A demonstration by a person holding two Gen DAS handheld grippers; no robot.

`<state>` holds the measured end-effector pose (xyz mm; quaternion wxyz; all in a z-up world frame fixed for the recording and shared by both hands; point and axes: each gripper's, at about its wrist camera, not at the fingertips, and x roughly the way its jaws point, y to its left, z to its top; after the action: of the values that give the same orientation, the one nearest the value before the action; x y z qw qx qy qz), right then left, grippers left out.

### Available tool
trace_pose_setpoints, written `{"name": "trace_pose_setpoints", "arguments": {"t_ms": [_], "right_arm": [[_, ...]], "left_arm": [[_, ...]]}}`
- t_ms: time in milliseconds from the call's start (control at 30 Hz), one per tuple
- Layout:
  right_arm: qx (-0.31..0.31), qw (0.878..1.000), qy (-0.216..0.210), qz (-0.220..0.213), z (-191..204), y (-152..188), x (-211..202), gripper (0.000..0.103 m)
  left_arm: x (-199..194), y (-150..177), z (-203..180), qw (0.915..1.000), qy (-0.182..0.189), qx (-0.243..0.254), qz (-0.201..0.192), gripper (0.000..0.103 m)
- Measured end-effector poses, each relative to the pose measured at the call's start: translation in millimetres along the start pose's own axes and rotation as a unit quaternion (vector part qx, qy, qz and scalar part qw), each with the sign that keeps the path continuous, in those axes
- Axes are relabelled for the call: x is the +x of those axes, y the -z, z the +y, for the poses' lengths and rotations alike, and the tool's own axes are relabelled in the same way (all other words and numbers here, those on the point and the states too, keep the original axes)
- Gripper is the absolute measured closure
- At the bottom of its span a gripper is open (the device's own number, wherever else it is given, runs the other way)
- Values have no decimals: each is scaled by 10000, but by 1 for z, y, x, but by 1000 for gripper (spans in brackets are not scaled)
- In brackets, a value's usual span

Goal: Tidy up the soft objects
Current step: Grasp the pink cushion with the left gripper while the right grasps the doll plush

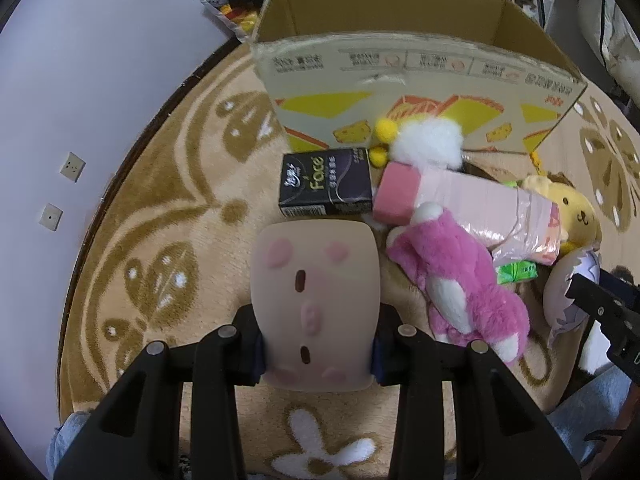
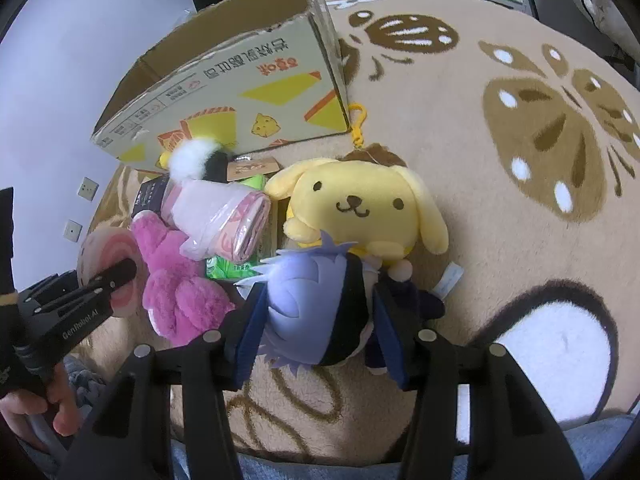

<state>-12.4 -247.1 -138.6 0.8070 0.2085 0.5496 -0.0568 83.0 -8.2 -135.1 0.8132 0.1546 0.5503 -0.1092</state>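
- The left gripper [image 1: 318, 350] pinches a squishy beige block toy with a pig face and pink patches [image 1: 316, 304] between both black fingers [image 1: 248, 344], holding it over the tan plush carpet with brown butterfly patterns [image 1: 168, 208].
- Just beyond the block lies a black tissue pack printed "Face" [image 1: 326, 188], flat on the carpet in front of the open cardboard box with yellow cheese graphics [image 1: 400, 92].
- To the right of that pack, a white fluffy ball with yellow pom-poms [image 1: 428, 140] rests against the box wall, touching a pink rolled bundle in clear plastic wrap [image 1: 472, 204].
- A pink and white furry plush [image 1: 456, 280] lies partly under the bundle, with a green packet [image 1: 516, 272] beside it.
- Further right, a yellow floppy-eared dog plush with a brown beret [image 2: 356, 208] sits on the carpet, its yellow clip near the box corner.
- The right gripper [image 2: 320, 320] is clamped on a lilac spiky-haired doll in dark clothes [image 2: 316, 304], which touches the dog plush's lower edge.
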Motion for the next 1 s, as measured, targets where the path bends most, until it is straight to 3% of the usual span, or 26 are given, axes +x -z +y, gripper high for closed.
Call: {"name": "trace_pose_setpoints", "arguments": {"t_ms": [567, 1000], "right_arm": [[-161, 9939, -250, -1061, 13, -3, -57, 48], [-543, 9794, -500, -1878, 37, -21, -87, 48]], "left_arm": [[-58, 0, -1, 9965, -67, -241, -797, 67], [-101, -12, 17, 9837, -224, -534, -1703, 67]]}}
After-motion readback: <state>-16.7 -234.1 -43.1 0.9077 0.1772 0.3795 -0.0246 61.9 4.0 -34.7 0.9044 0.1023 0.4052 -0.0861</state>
